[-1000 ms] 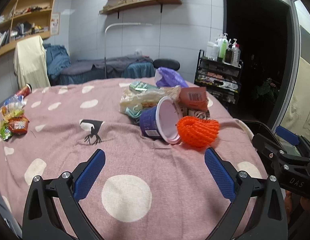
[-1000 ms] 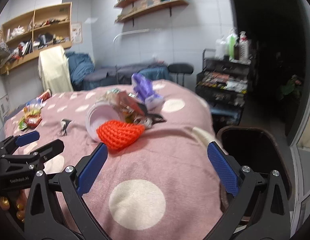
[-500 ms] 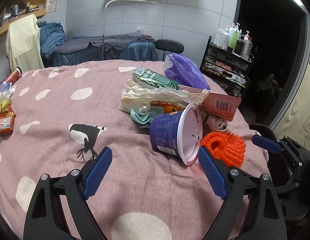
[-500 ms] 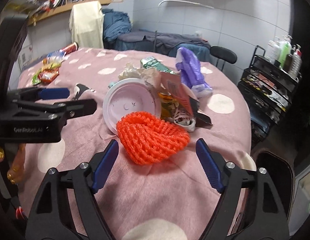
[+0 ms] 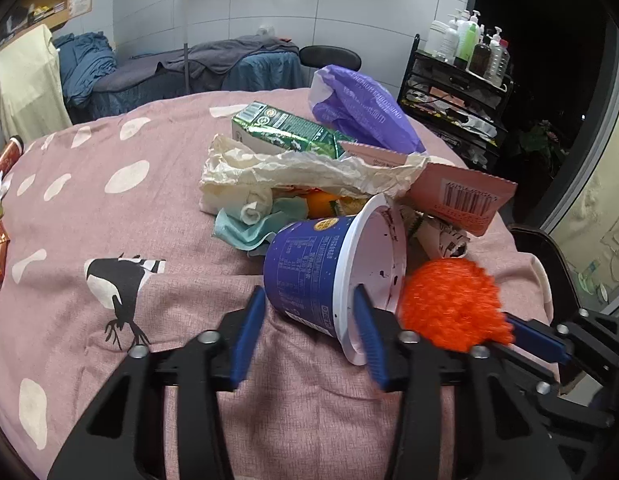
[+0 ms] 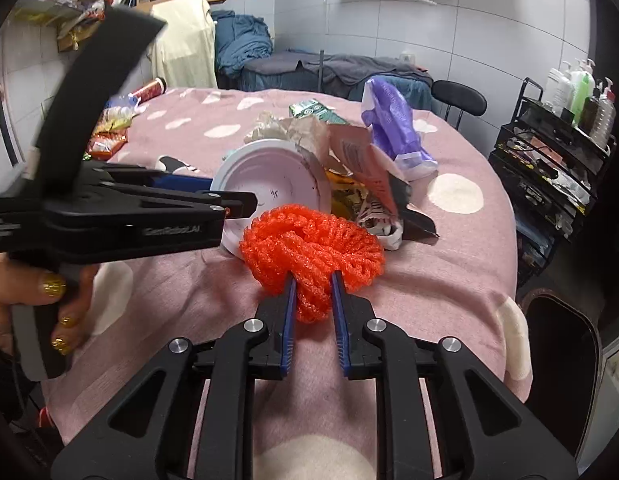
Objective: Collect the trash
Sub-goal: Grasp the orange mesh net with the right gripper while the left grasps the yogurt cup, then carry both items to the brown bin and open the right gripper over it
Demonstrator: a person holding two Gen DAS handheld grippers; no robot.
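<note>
A blue paper cup (image 5: 309,268) lies on its side on the pink dotted tablecloth (image 5: 109,208), its white mouth (image 6: 269,176) facing right. My left gripper (image 5: 307,312) is shut on the cup's lower wall and rim. An orange foam net (image 6: 313,248) lies just right of the cup. My right gripper (image 6: 313,292) is shut on the net's near edge; the net also shows in the left wrist view (image 5: 449,304). Behind lie crumpled paper (image 5: 309,172), a green carton (image 5: 281,128), a purple bag (image 5: 365,108) and a pink box (image 5: 457,196).
A dark bin (image 6: 565,344) stands at the table's right edge. Snack packets (image 6: 109,128) and a red can (image 6: 149,88) lie at the far left. A black trolley with bottles (image 6: 557,136) stands to the right. A chair (image 6: 457,100) and bed (image 6: 329,68) are behind.
Both grippers moved forward and down to the trash pile and shut: the left on the blue cup, the right on the orange net.
</note>
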